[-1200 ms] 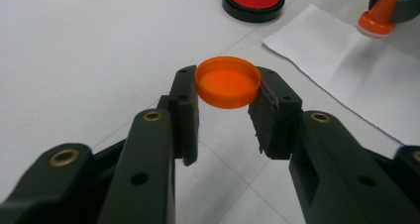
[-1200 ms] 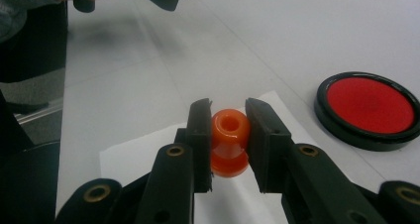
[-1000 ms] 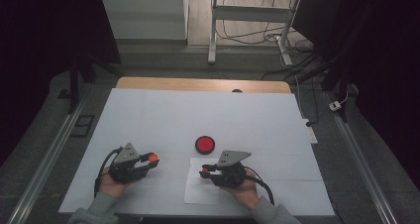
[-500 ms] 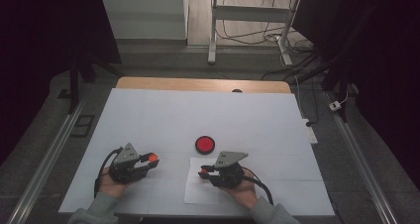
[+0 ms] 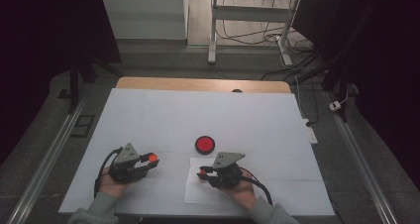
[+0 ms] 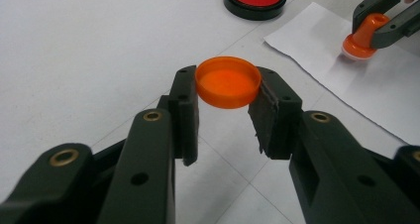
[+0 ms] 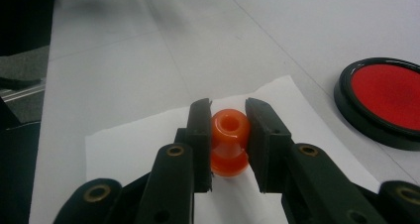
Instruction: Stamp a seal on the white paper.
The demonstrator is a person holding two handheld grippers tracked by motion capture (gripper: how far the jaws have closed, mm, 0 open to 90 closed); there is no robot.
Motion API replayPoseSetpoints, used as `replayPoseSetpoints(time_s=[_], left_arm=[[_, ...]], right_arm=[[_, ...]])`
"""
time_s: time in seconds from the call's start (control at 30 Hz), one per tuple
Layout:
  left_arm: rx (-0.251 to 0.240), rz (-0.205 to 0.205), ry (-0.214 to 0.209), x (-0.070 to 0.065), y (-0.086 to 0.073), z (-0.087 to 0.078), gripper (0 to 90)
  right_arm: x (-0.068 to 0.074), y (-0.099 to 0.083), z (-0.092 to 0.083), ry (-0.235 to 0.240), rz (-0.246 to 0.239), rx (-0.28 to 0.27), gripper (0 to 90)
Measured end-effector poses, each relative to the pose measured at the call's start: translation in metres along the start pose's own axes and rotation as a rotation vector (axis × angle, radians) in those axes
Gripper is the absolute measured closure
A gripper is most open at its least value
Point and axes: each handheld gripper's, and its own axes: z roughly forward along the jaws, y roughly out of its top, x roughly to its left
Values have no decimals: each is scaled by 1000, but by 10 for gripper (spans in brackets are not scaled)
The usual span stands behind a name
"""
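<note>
While our right tool (image 5: 200, 173) pinches an orange stamp (image 7: 229, 140) upright on the paper sheet (image 5: 198, 194), our left tool (image 5: 152, 158) grips an orange cap (image 6: 228, 81) above the desk (image 5: 247, 120), the red ink pad (image 5: 204, 144) beyond them.

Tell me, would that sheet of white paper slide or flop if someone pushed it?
The sheet of paper looks thin and lies flat on the table, so it would probably slide easily. Lifted by one edge, it would likely droop. The orange stamp seems to rest on it and may pin it.
</note>
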Motion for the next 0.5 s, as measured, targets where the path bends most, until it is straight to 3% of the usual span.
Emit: replayPoseSetpoints(time_s=[0.5], left_arm=[[1, 1, 1, 0, 0, 0, 643]], right_arm=[[1, -3, 6, -12, -30, 37, 719]])
